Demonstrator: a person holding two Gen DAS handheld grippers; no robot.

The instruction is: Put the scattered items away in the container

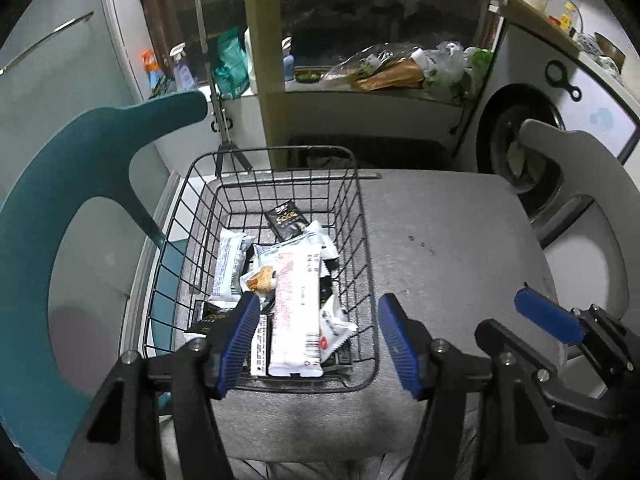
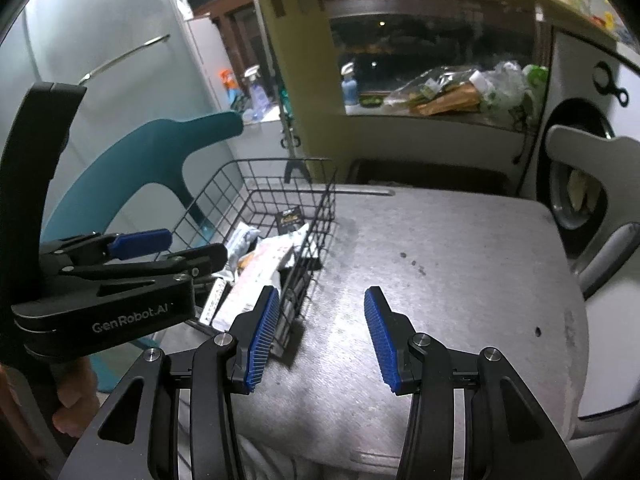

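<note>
A black wire basket [image 1: 362, 216] stands on the left part of a grey cloth-covered table [image 1: 460, 240]. It holds several snack packets: a long white bar wrapper [image 1: 298, 304], a white-blue packet [image 1: 230, 264] and a black sachet [image 1: 286, 220]. My left gripper [image 1: 318, 340] is open and empty, over the basket's near edge. My right gripper [image 2: 320, 336] is open and empty over the cloth, just right of the basket [image 2: 316, 208]. The left gripper [image 2: 132, 248] shows in the right wrist view; the right gripper's blue pad [image 1: 548, 316] shows in the left wrist view.
A teal chair [image 1: 80, 184] stands left of the table and a grey chair [image 1: 576, 184] to the right. Behind are a fridge [image 2: 100, 40], a yellow shelf unit with bags [image 1: 400, 68] and a washing machine [image 1: 516, 132]. Small dark spots mark the cloth [image 2: 412, 262].
</note>
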